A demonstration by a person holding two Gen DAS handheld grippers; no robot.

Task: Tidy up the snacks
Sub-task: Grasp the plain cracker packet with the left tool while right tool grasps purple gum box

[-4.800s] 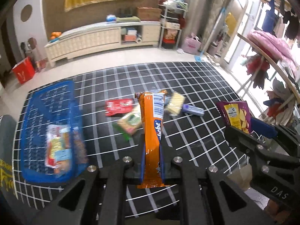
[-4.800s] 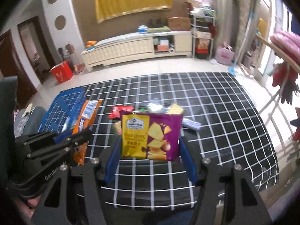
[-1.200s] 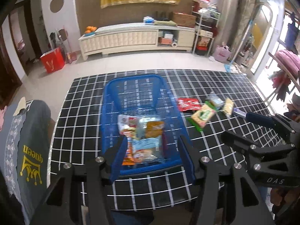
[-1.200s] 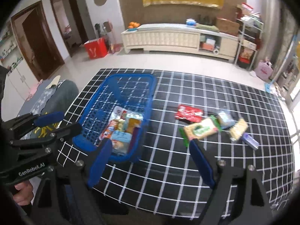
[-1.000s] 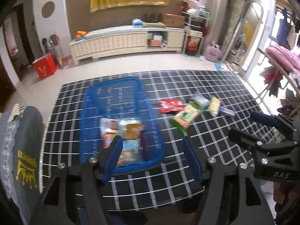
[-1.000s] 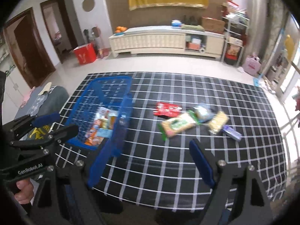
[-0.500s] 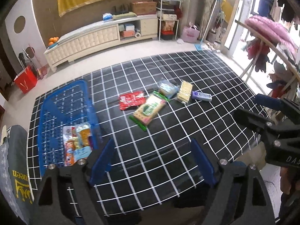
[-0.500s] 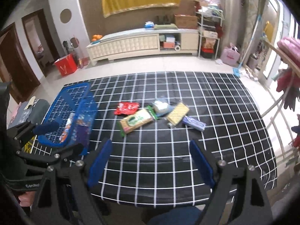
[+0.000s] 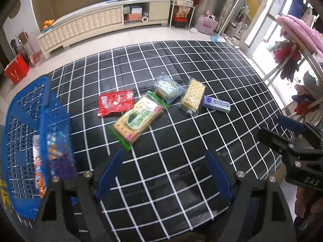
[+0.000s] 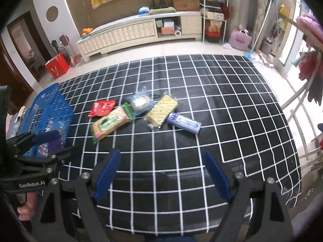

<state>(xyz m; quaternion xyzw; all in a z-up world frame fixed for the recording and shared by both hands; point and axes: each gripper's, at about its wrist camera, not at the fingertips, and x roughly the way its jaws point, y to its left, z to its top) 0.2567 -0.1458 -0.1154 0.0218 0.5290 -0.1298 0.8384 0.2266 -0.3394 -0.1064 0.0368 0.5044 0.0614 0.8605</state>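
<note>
Several snacks lie mid-table on the black checked cloth: a red packet (image 9: pixel 115 103), a green-edged cracker pack (image 9: pixel 138 119), a clear blue-tinted pack (image 9: pixel 168 88), a pale cracker pack (image 9: pixel 193 97) and a purple bar (image 9: pixel 216 104). A blue basket (image 9: pixel 24 137) at the left edge holds several packets. My left gripper (image 9: pixel 163 173) is open and empty, above the near cloth. My right gripper (image 10: pixel 162 173) is open and empty too. In the right wrist view the same snacks show: red packet (image 10: pixel 102 107), green-edged pack (image 10: pixel 110 124), pale crackers (image 10: pixel 162 112), purple bar (image 10: pixel 184 123), basket (image 10: pixel 47 111).
The table's near edge (image 10: pixel 161 230) runs just under both grippers. A drying rack with clothes (image 9: pixel 298 46) stands to the right. A long cream cabinet (image 10: pixel 137 32) and a red bag (image 10: pixel 57 65) are on the floor beyond the table.
Both grippers let go of their snacks into the basket, then swung right from the basket toward the loose snacks. Both now stand open and empty.
</note>
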